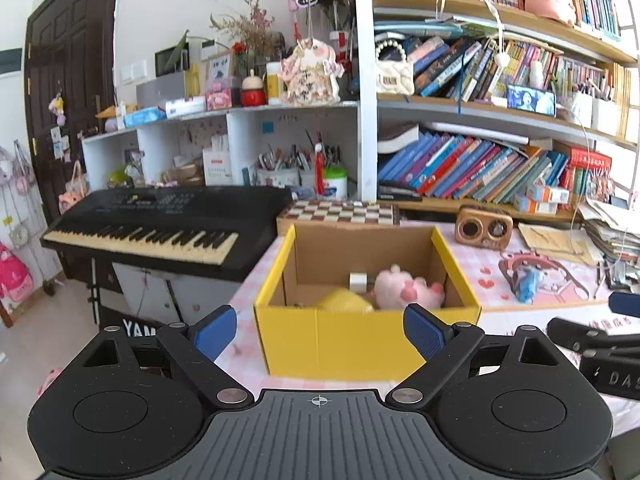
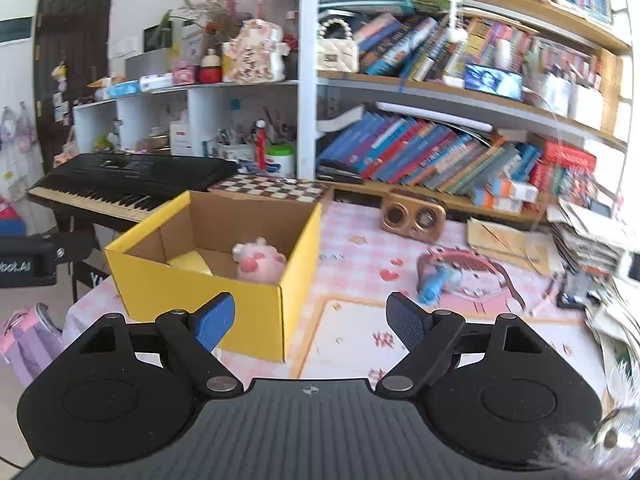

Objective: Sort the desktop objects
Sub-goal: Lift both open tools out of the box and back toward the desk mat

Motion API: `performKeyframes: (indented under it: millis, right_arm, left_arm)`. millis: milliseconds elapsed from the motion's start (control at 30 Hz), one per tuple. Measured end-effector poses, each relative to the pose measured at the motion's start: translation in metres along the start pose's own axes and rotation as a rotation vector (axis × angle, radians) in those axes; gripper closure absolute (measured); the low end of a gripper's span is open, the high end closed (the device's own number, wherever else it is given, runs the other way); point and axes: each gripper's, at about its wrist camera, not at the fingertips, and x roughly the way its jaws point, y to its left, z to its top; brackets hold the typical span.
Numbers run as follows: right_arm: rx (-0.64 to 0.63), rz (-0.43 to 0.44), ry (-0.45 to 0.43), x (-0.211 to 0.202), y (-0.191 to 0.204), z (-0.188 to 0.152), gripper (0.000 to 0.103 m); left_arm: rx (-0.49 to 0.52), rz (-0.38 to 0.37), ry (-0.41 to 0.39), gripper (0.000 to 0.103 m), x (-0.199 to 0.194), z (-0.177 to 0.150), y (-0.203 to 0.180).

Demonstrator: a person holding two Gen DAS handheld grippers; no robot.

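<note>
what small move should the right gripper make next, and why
Probably ease the right gripper forward and to the right toward the blue toy lying on the pink checked tablecloth. Its jaws stand open with nothing between them, the toy is still outside the yellow cardboard box, and the pink plush toy is already inside it.

Open tablecloth [image 2: 352,276] right of yellow box [image 2: 208,300]
</note>
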Motion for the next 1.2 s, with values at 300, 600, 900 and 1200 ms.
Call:
performKeyframes:
  millis: [300,600,900,1200]
  right_arm:
    - [0.048,-0.049,0.052,-0.013,-0.002,-0.031,0.021]
    - [0.047,-0.060,0.099,-0.016,0.004,-0.043,0.021]
    - [0.010,-0.054,0.115,-0.015,0.009,-0.048,0.021]
    - [0.017,-0.081,0.145,-0.012,-0.011,-0.054,0.020]
  left_arm:
    - [-0.003,-0.026,0.061,0.010,-0.004,-0.030,-0.001]
    - [0.008,-0.045,0.092,0.010,-0.007,-0.045,-0.004]
    - [-0.014,-0.050,0.138,0.010,-0.004,-0.058,-0.007]
    - [-0.015,-0.086,0.178,0.010,0.006,-0.064,-0.024]
